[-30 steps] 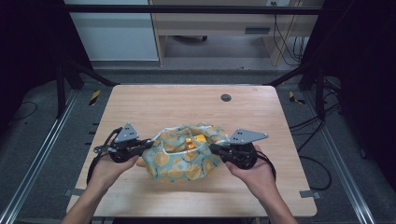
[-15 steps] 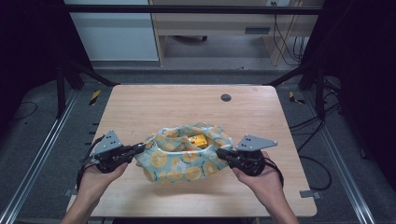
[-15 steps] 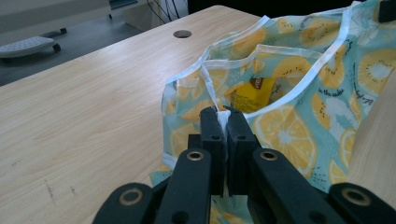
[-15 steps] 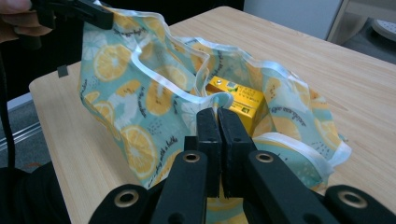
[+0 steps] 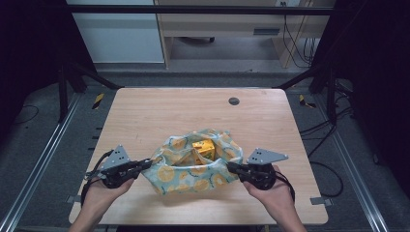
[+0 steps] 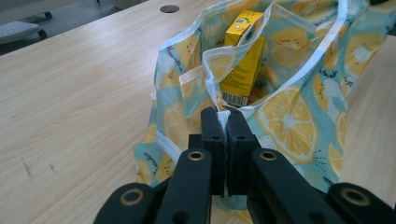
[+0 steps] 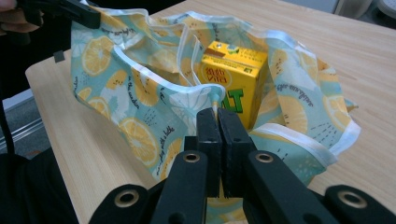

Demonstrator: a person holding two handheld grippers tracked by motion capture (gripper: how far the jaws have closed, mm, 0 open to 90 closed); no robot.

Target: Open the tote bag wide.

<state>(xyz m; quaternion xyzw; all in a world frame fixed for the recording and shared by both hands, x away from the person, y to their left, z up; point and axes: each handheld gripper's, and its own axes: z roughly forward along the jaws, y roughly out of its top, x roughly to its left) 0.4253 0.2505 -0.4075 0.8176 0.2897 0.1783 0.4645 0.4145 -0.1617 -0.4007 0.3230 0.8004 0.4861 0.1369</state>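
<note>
- High view: a lemon-print cloth bag point(image 5: 196, 166) lies on the near half of the wooden table point(image 5: 159, 116), with a yellow carton point(image 5: 203, 149) standing inside it. The bag's left edge is pinched by the left gripper point(image 5: 145, 165) and its right edge by the right gripper point(image 5: 232, 167), so the mouth is held stretched open between them. A small round hole cover point(image 5: 234, 101) is seen well beyond the bag.
- Left gripper view: the left gripper point(image 6: 226, 116) is closed tight on the white-trimmed rim of the bag point(image 6: 289, 112); the carton point(image 6: 243, 60) stands upright just behind the pinched rim.
- Right gripper view: the right gripper point(image 7: 217, 114) is likewise clamped on the bag's rim point(image 7: 154, 88), with the carton point(image 7: 233, 79) just beyond the jaws.
- Step in hand, as judged: the bag's mouth is being held wide with the carton inside.
- Next move, as judged: both grips must be kept firm and moved evenly, so the carton is not tipped.
</note>
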